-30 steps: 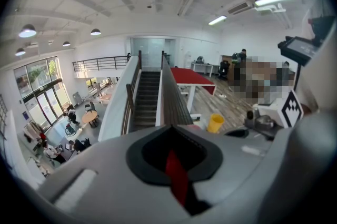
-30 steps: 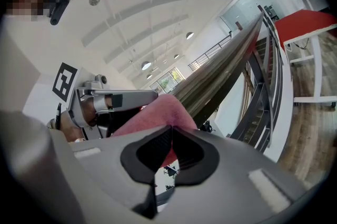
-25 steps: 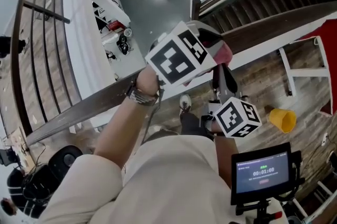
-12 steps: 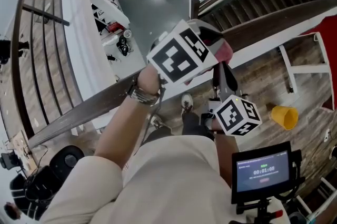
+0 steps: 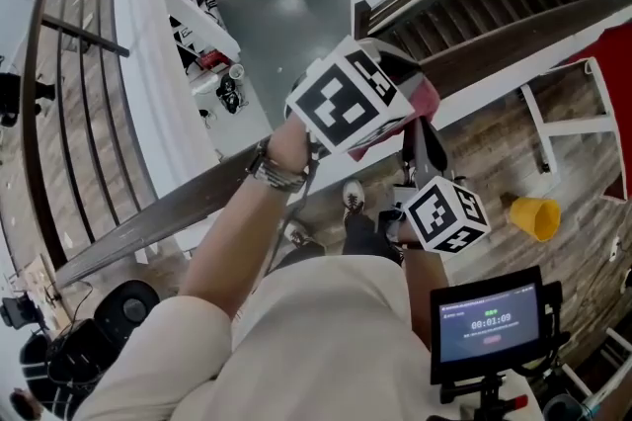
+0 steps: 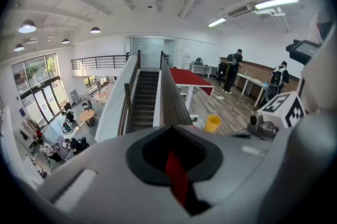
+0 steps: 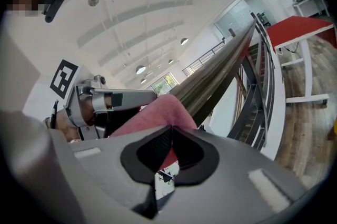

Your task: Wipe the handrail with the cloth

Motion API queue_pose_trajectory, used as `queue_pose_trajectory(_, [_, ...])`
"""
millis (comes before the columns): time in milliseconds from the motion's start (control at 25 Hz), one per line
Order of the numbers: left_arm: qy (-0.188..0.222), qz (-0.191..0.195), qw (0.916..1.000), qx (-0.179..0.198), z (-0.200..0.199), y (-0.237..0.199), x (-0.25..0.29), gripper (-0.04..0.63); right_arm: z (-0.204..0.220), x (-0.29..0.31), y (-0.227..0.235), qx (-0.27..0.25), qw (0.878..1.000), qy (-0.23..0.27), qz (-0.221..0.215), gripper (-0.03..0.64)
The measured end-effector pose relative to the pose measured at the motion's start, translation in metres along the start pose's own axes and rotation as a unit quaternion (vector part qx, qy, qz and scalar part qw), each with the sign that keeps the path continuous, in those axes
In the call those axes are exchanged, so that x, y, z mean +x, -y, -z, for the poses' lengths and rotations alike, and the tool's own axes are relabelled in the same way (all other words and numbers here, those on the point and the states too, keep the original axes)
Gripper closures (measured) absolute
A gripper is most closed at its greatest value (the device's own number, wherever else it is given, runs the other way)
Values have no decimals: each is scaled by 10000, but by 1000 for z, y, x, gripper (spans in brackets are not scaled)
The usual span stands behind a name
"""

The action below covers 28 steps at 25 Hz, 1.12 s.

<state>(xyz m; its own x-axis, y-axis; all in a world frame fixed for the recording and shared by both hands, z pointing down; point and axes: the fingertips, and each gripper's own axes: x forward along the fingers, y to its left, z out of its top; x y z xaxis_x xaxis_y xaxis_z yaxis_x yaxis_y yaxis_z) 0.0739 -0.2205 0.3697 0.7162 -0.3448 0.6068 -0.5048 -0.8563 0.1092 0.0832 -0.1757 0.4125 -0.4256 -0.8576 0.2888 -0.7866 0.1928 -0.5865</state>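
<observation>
L gripper (image 6: 175, 168) & R gripper (image 7: 167, 150) both clamped on pink cloth (image 7: 152, 115), bunched btwn them atop handrail (image 7: 216, 78).

we look down on a wooden floor (image 5: 489, 157); a yellow cup (image 5: 533, 217) sits on it, near a white table frame (image 5: 578, 135) standing on the same boards. the long dark handrail (image 5: 168, 211) carries a pink cloth (image 5: 422, 99).

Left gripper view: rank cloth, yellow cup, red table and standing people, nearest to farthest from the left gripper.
1. cloth, pinched between the jaws.
2. yellow cup, on the floor, at right.
3. red table, beyond the cup.
4. standing people, far right, by the back wall.
</observation>
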Motion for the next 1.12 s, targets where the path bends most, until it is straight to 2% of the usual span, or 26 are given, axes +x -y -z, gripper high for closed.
queue_pose_trajectory(320, [3,-53,10000,59,-6,-10,10,589,-7,5,7,26,9999,119,106,620])
queue_pose_trajectory(1120, [-95,-56,9998,157,4,-11,29,589,5,11,21,-23,9996,36,277,621])
